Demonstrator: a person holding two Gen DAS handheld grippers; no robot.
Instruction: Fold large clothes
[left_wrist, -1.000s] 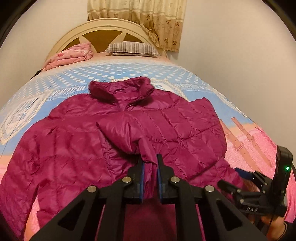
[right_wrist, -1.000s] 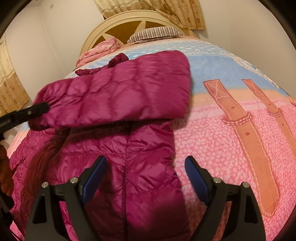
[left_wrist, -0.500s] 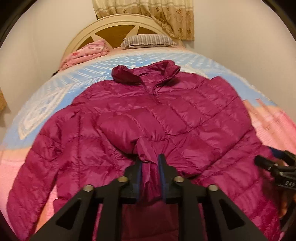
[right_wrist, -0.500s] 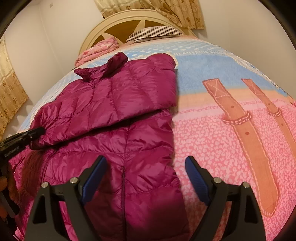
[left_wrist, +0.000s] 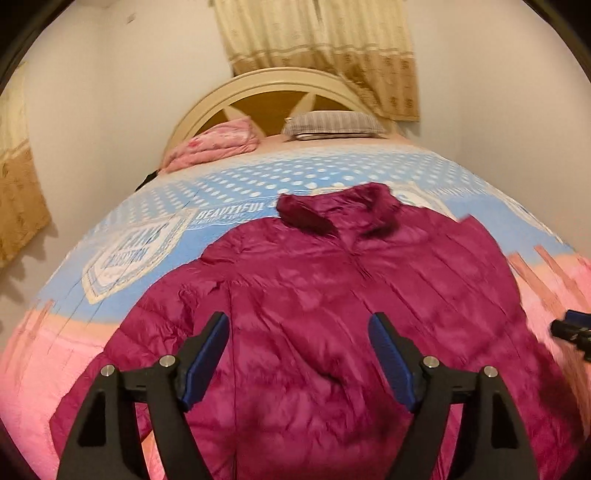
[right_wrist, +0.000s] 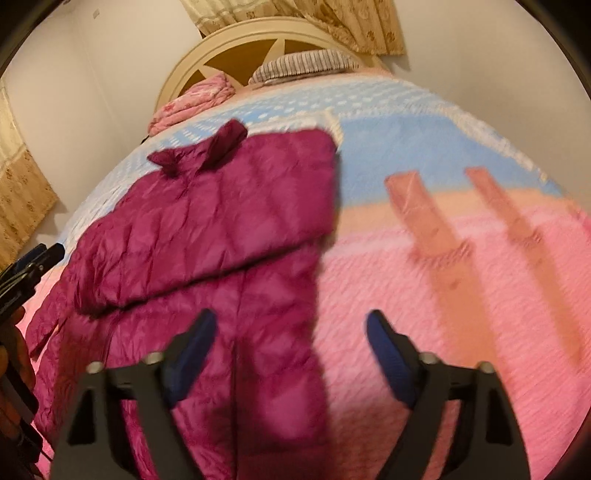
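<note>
A home bedroom is shown. A wide bed covered by a blue, white and pink printed bedspread fills the view. At its far end an arched cream wooden headboard, a striped grey pillow and a folded pink quilt are seen. Beige patterned curtains are hung on the plain white wall.

A magenta quilted puffer jacket lies flat, front up, on the bed, collar toward the headboard end. One sleeve is folded across its chest; the zip looks closed, though blur obscures it.
</note>
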